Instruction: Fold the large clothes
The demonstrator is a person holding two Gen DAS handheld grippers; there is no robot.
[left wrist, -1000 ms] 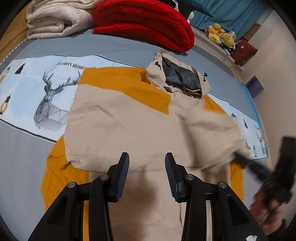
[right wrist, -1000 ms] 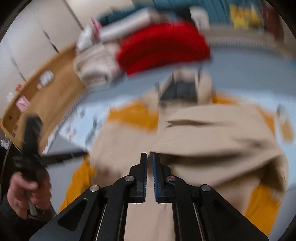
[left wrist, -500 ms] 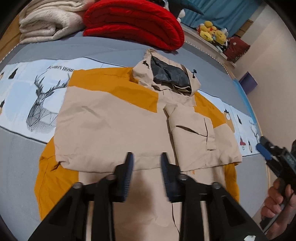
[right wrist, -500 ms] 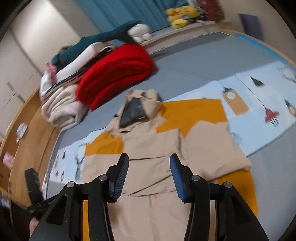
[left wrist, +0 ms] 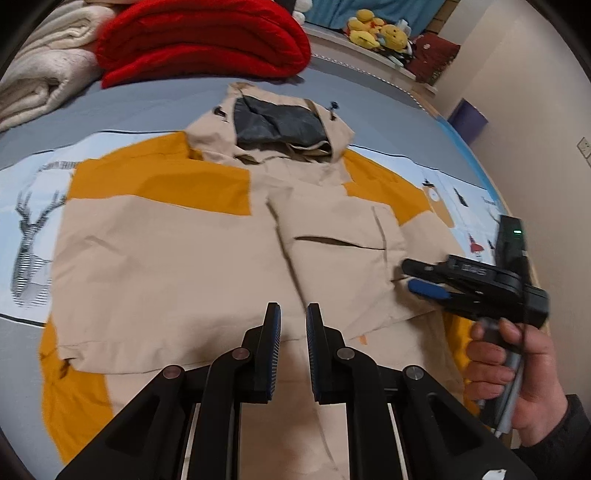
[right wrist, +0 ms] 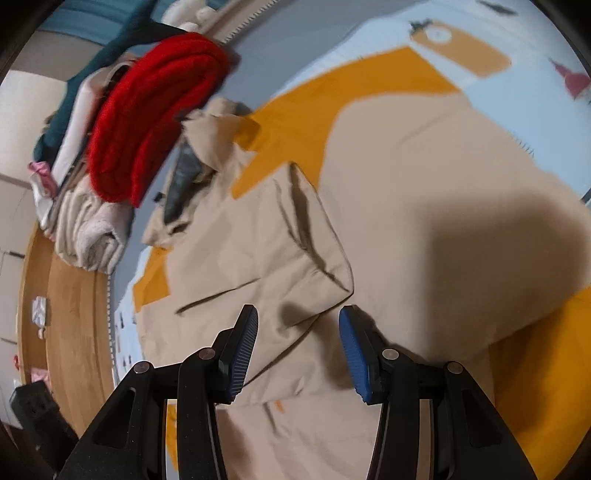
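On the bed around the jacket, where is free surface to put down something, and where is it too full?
Free: the grey bedcover between the jacket hood and the red blanket, and the deer-print sheet left of the jacket. Crowded: the head of the bed, with the red blanket, the cream blanket and the soft toys.

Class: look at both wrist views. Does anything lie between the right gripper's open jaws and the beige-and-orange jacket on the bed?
Nothing visible does. The right gripper hangs with its jaws open directly over the jacket, above a folded-in beige edge, with only its own shadow on the cloth. The red blanket lies beyond the hood, out of the way.
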